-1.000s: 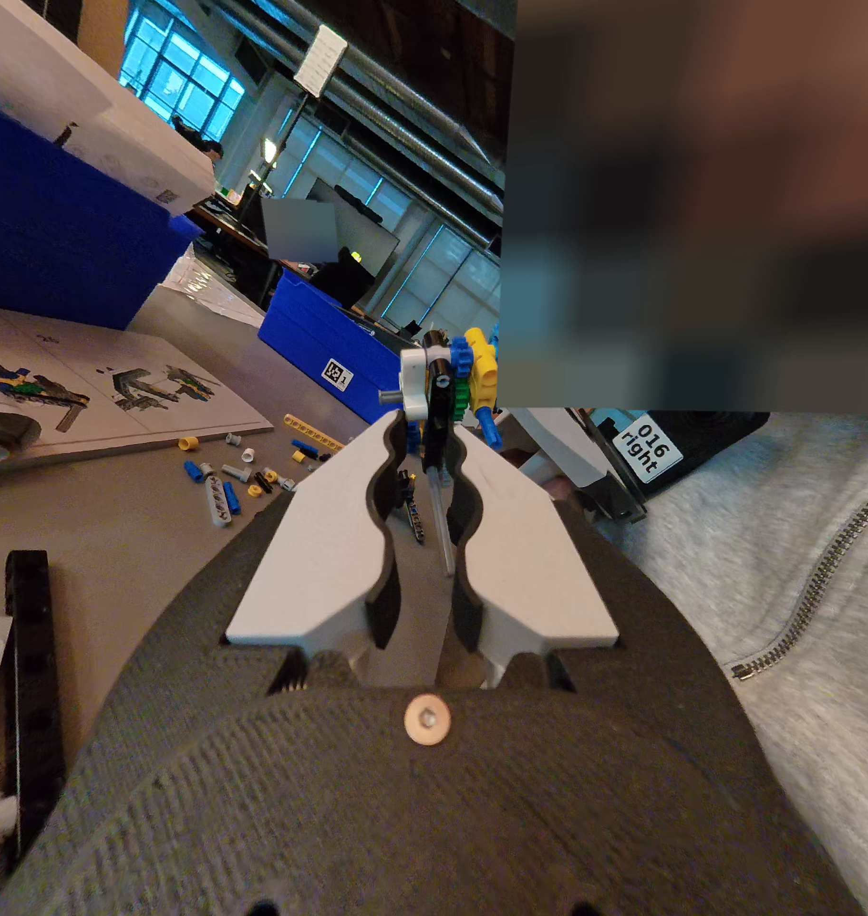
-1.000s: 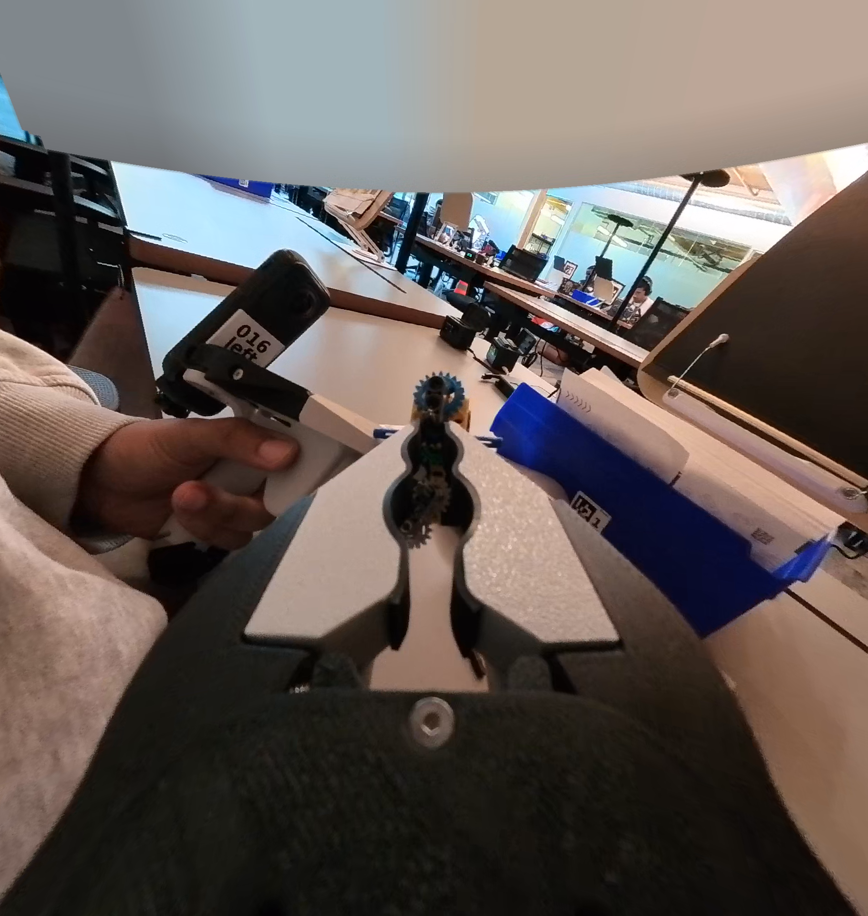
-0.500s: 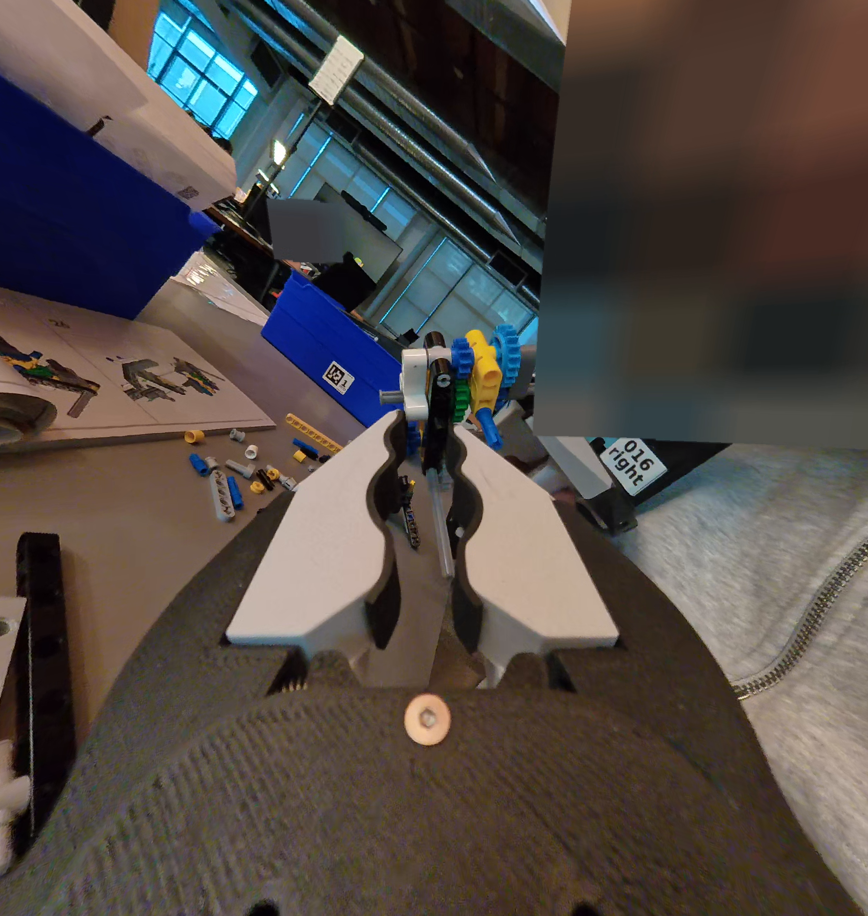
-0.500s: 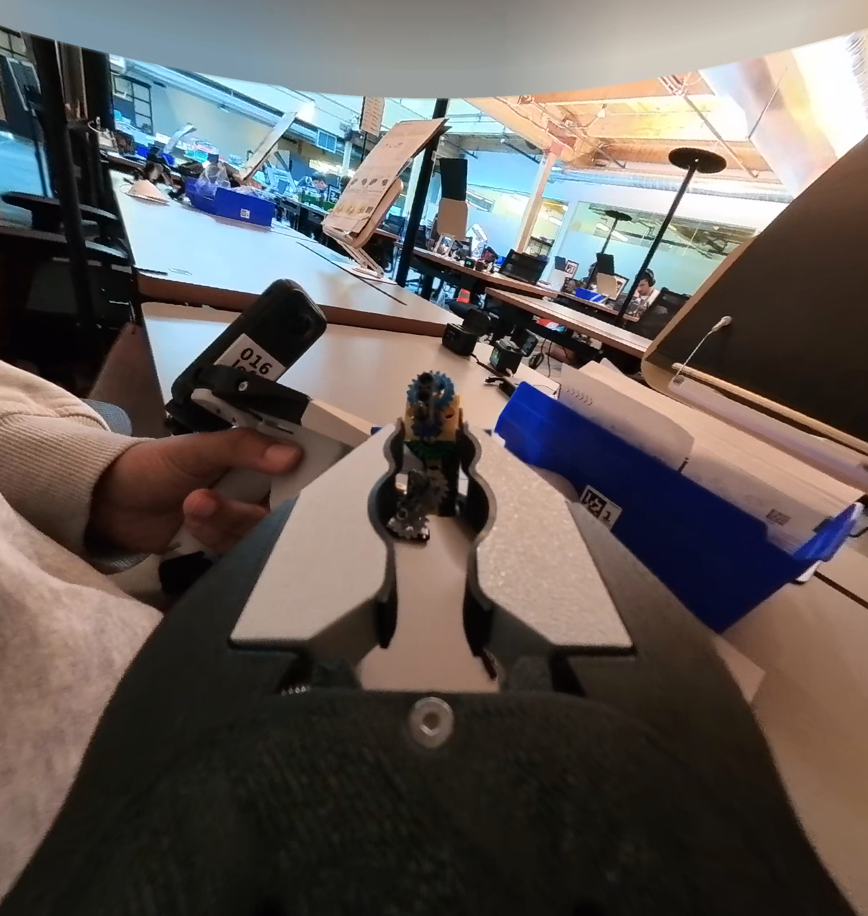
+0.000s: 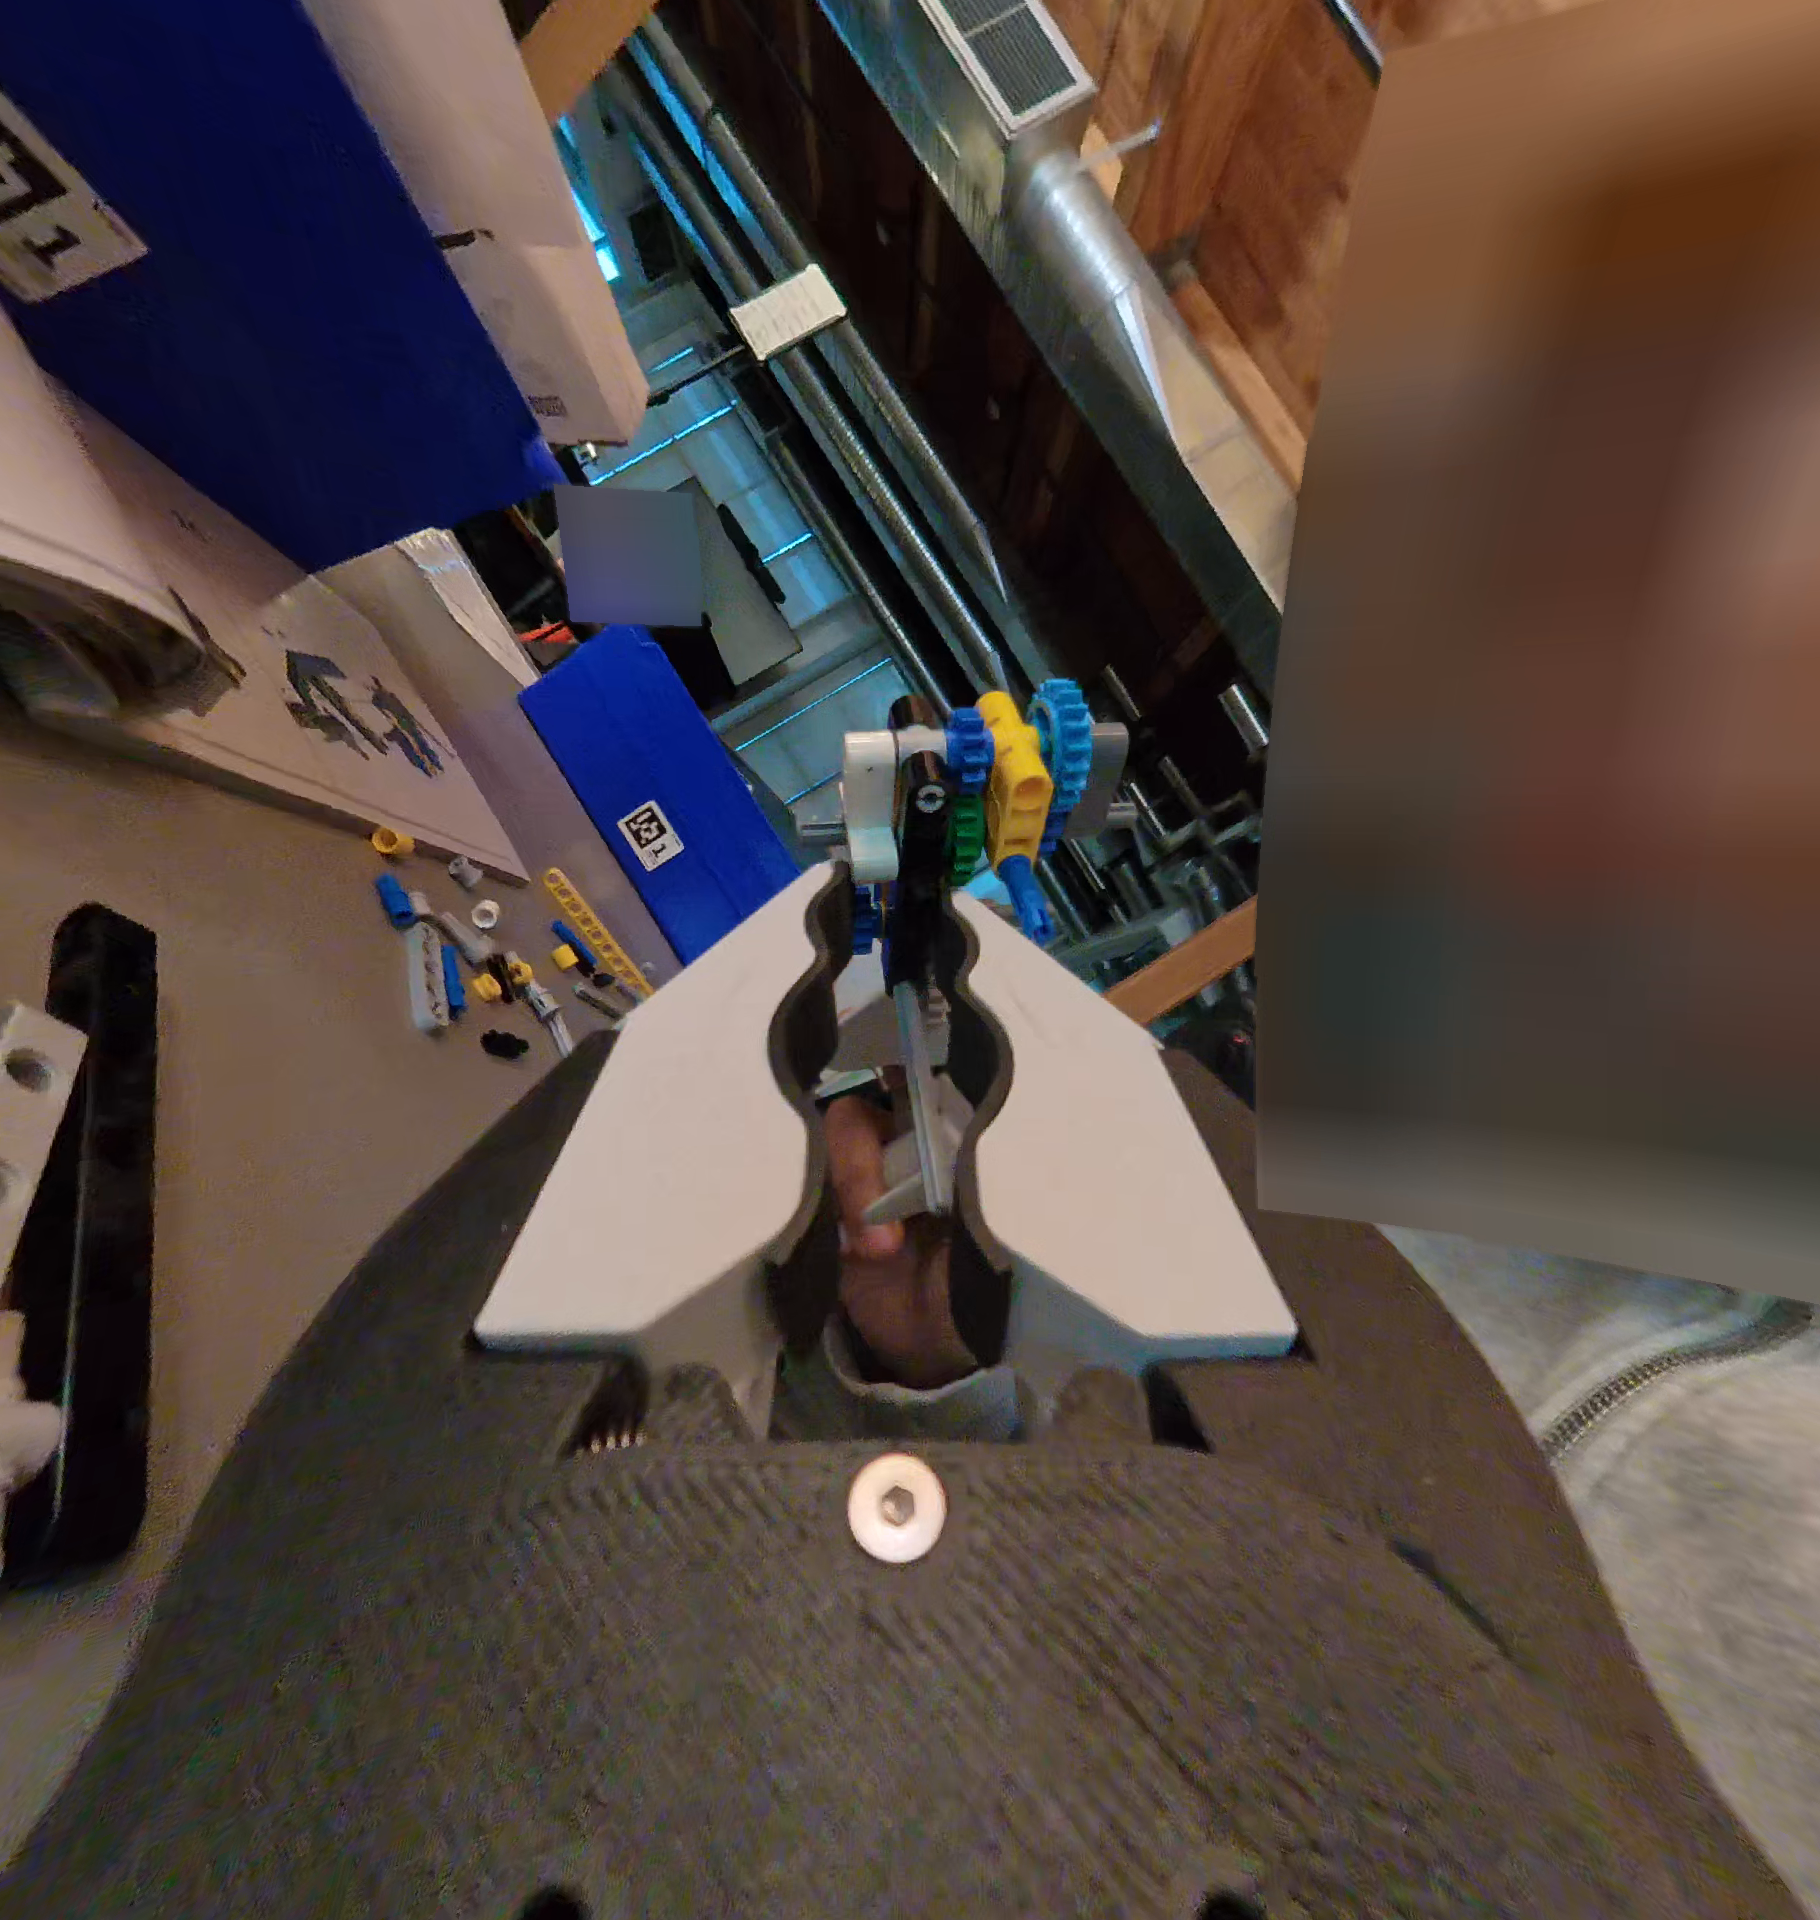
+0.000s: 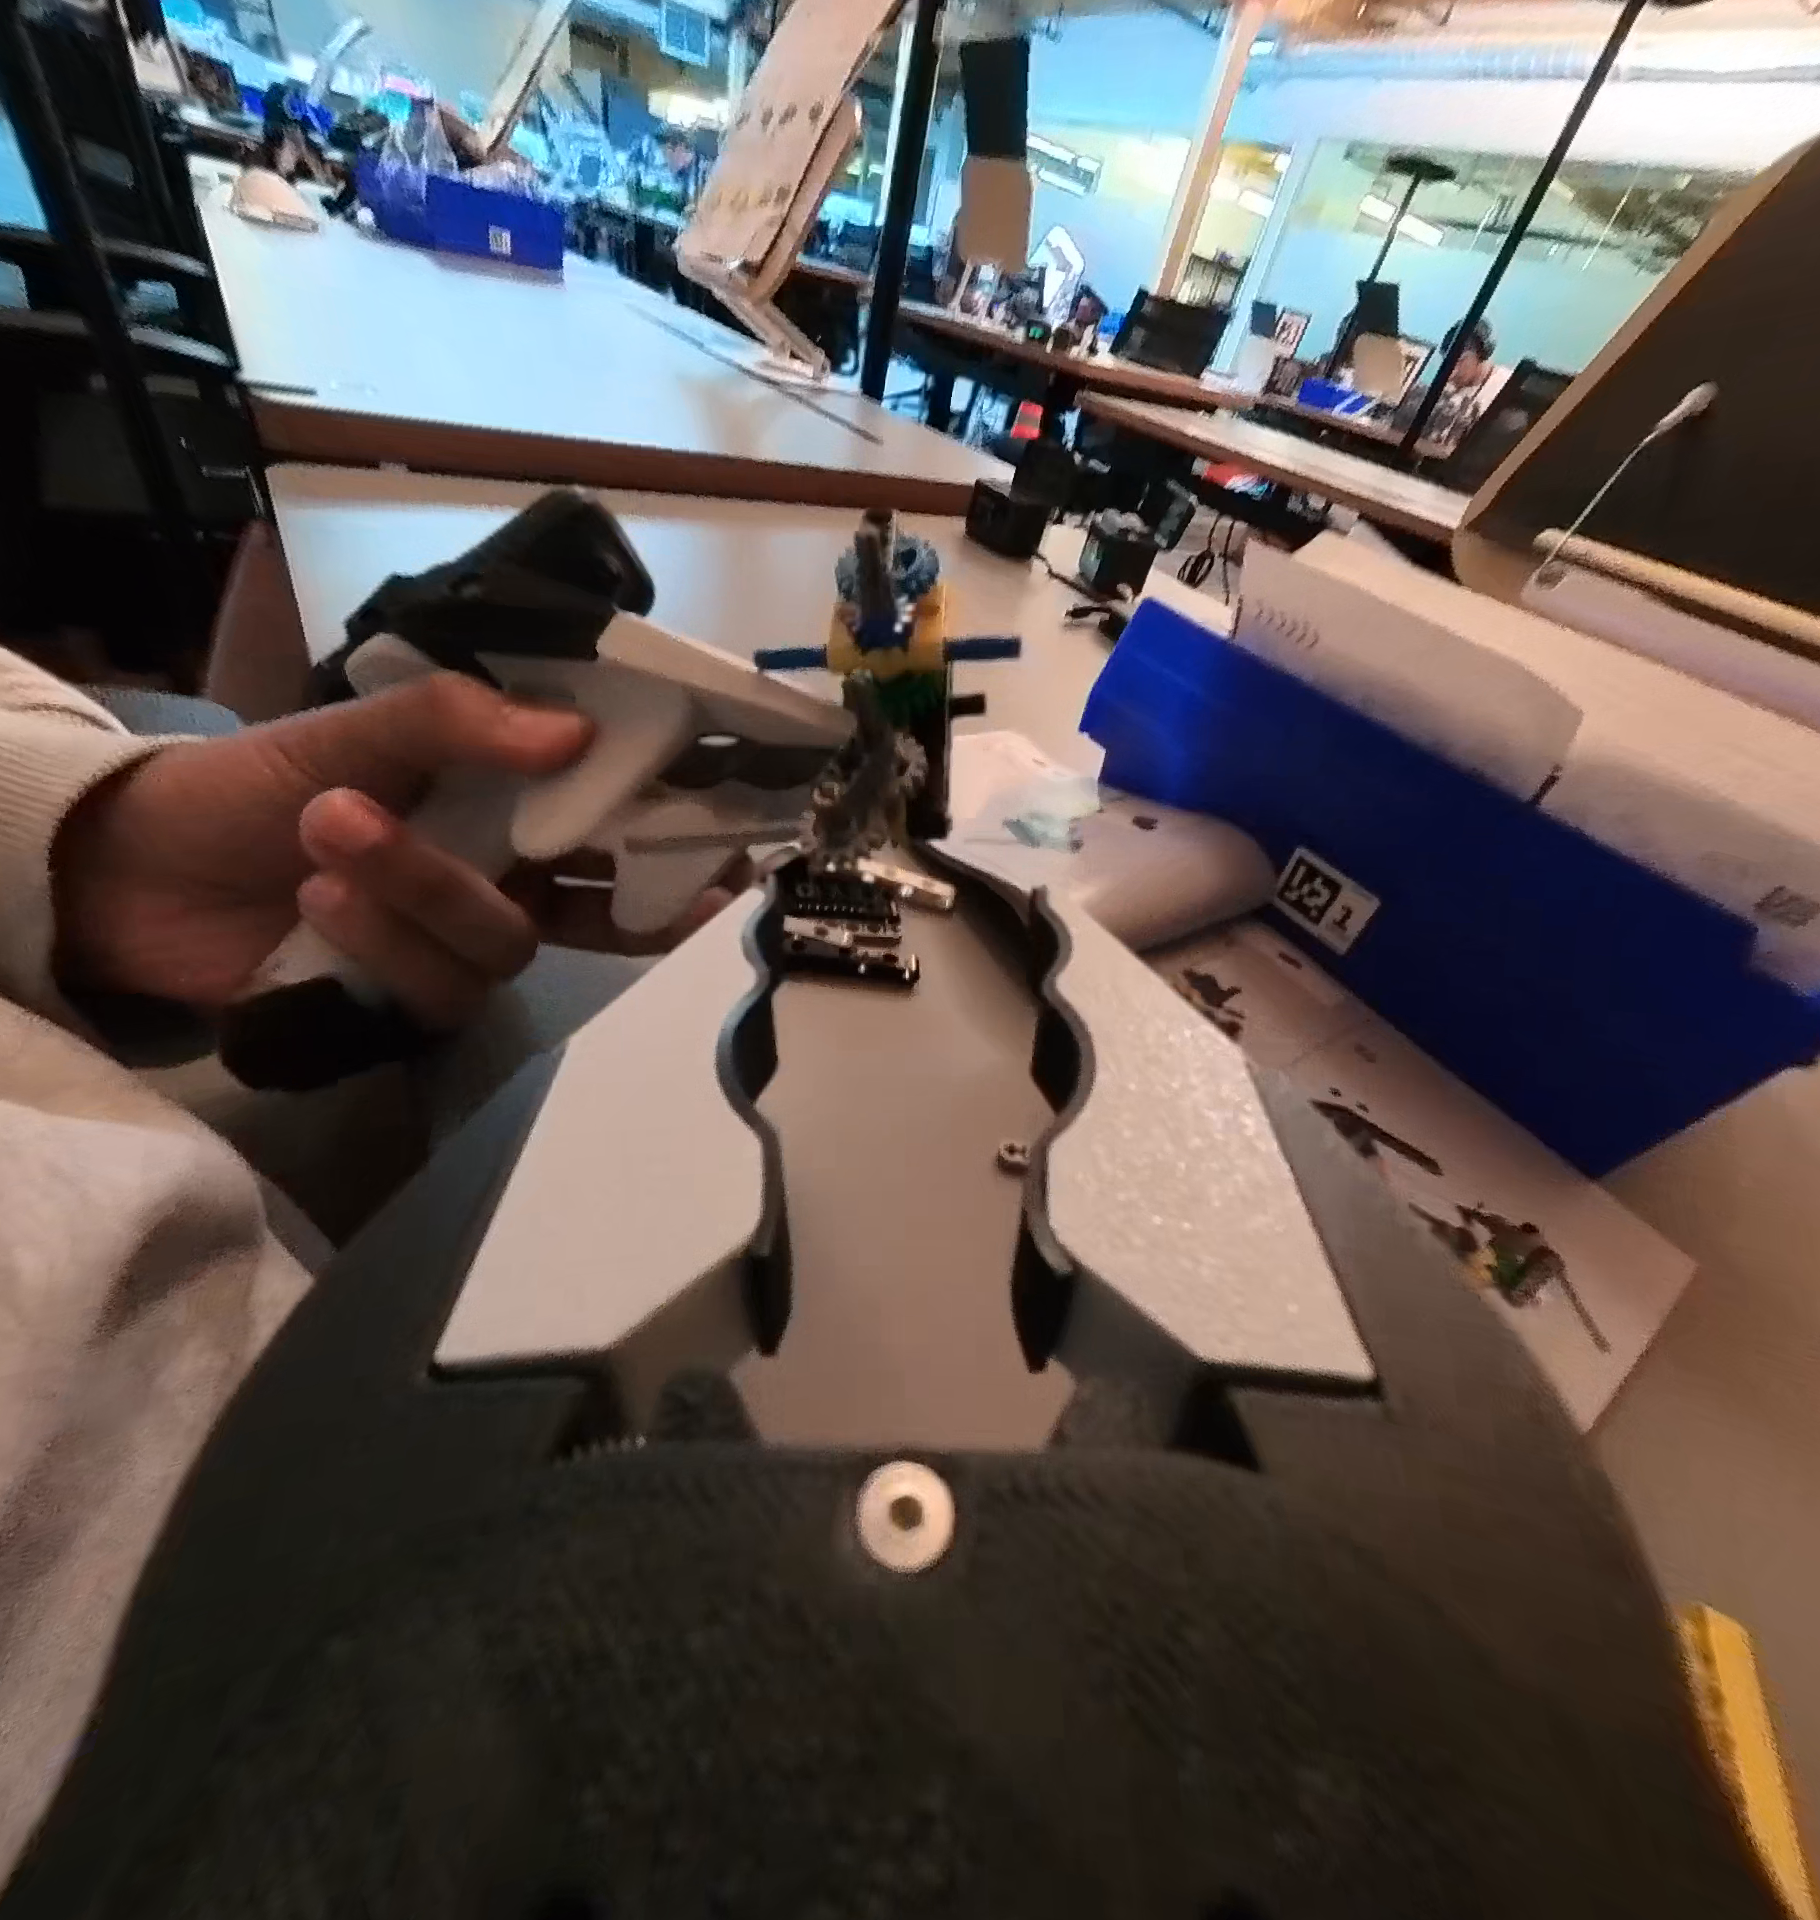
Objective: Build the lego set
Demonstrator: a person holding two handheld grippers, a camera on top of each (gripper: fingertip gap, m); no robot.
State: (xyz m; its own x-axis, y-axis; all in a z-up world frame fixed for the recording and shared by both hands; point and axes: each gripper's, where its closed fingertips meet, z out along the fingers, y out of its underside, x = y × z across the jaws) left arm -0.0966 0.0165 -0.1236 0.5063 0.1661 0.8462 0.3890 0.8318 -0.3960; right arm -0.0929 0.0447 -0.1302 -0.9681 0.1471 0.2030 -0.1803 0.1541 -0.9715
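Observation:
A small lego assembly [image 5: 973, 790] of blue and green gears, a yellow connector, a white piece and a black beam is raised above the table. My left gripper [image 5: 901, 909] is shut on its black beam, with a grey axle hanging down between the jaws. In the right wrist view the assembly [image 6: 885, 665] stands just past my right gripper [image 6: 901, 904], which is open; its dark lower end sits between the spread fingertips. The left gripper [image 6: 698, 696] and the hand [image 6: 293, 842] holding it come in from the left.
Loose small pieces [image 5: 470, 966] lie on the grey table by the open instruction booklet [image 5: 345, 717], also in the right wrist view [image 6: 1405, 1153]. Blue bins [image 5: 667, 790] [image 6: 1457, 914] stand behind. A black beam and a white part [image 5: 95, 1195] lie at the left. The grippers are tip to tip, or close to it.
My right gripper has opened wide and let go of the assembly, then dropped a little below it. My left gripper keeps its hold and has tilted upward.

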